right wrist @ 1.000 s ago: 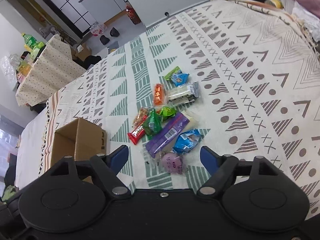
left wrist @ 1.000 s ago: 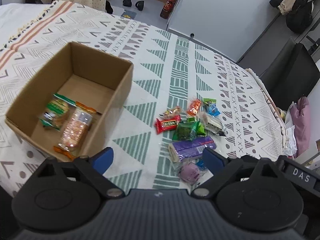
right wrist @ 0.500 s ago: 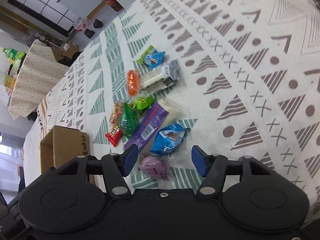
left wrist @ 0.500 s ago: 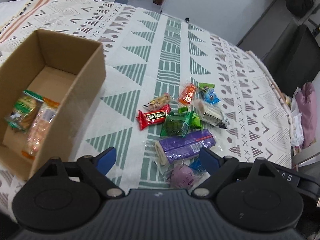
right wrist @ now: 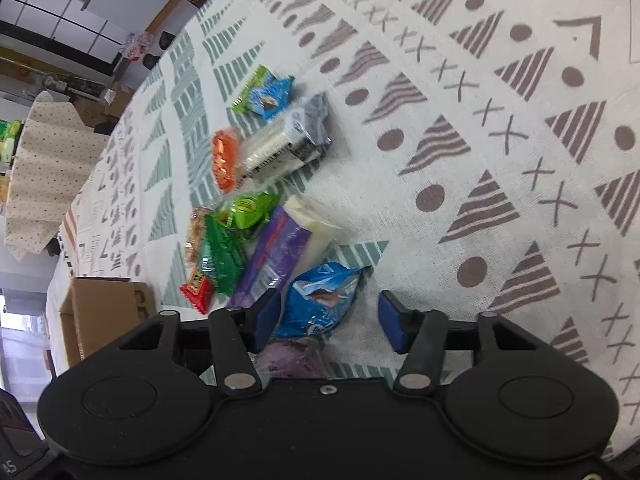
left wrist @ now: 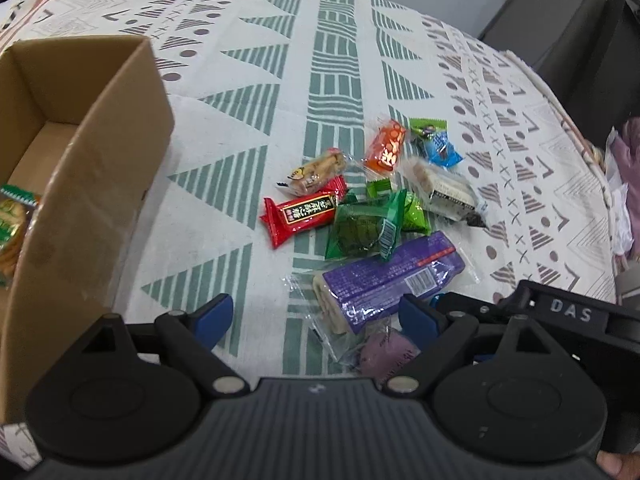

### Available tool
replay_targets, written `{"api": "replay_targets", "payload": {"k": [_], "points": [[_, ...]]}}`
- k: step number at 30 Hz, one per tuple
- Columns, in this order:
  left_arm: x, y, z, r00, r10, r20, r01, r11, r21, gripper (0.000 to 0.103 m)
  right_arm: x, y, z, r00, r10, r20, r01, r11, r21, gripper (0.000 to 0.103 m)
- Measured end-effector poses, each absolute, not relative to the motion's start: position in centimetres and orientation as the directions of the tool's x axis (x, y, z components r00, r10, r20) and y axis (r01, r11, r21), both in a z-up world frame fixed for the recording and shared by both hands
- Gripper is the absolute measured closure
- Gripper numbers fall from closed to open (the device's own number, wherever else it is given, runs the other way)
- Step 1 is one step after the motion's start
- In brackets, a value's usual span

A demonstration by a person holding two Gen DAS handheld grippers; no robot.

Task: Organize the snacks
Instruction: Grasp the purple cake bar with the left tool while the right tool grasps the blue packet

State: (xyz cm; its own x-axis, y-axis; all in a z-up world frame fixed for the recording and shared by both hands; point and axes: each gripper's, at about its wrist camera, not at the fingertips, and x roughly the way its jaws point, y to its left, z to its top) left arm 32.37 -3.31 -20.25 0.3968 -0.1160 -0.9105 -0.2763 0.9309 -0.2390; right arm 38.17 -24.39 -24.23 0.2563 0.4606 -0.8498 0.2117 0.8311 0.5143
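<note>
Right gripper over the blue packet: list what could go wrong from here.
1. The right gripper, jaws just closing but still open, could also pinch the pink packet underneath the blue packet.
2. The purple bar touches its left finger and may be dragged along.
3. The left gripper hangs close over the same pile; they could collide.

Cloth (left wrist: 248, 80): off-white, printed with green striped triangles and bars, plus brown-grey triangles, dots and crosses. Box (left wrist: 100, 168): plain brown cardboard. Snacks: one red bar (left wrist: 302, 212) with black label; one dark green pack (left wrist: 362, 228); one lime pack (right wrist: 252, 208); one orange pack (left wrist: 386, 150); one purple bar (left wrist: 392, 276) with clear ends; one blue pack (right wrist: 320, 300); one lilac pack (left wrist: 386, 352); one small blue-and-green pack (right wrist: 264, 94). Gripper pads (right wrist: 392, 320) were blue, bodies black.
</note>
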Motion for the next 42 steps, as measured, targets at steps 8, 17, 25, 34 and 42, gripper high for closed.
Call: {"api": "replay_targets", "payload": {"k": [8, 17, 25, 34, 42], "points": [[34.0, -4.5, -21.2, 0.374, -0.111, -0.921, -0.218, 0.954, -0.204, 0.013, 37.8, -25.2, -24.3, 0.254, 0.475, -0.843, 0.218, 0.821, 0.528, 0.076], [35.2, -6.3, -22.1, 0.379, -0.124, -0.917, -0.136, 0.973, -0.188, 0.012, 38.2, -26.9, -22.9, 0.307, 0.354, -0.884, 0.231, 0.873, 0.430, 0.077], [35.5, -7.6, -23.2, 0.376, -0.125, -0.918, -0.115, 0.977, -0.180, 0.012, 38.1, -27.3, -23.8, 0.318, 0.338, -0.886, 0.249, 0.872, 0.422, 0.065], [34.5, -7.6, -22.8, 0.387, -0.114, -0.915, -0.092, 0.983, -0.162, 0.040, 38.5, -26.2, -23.6, 0.310, 0.372, -0.875, 0.238, 0.860, 0.451, 0.077], [33.3, -6.9, -21.1, 0.403, -0.180, -0.897, -0.089, 0.968, -0.234, 0.076, 37.2, -26.9, -22.0, 0.344, 0.395, -0.852, 0.239, 0.841, 0.486, 0.078]]}}
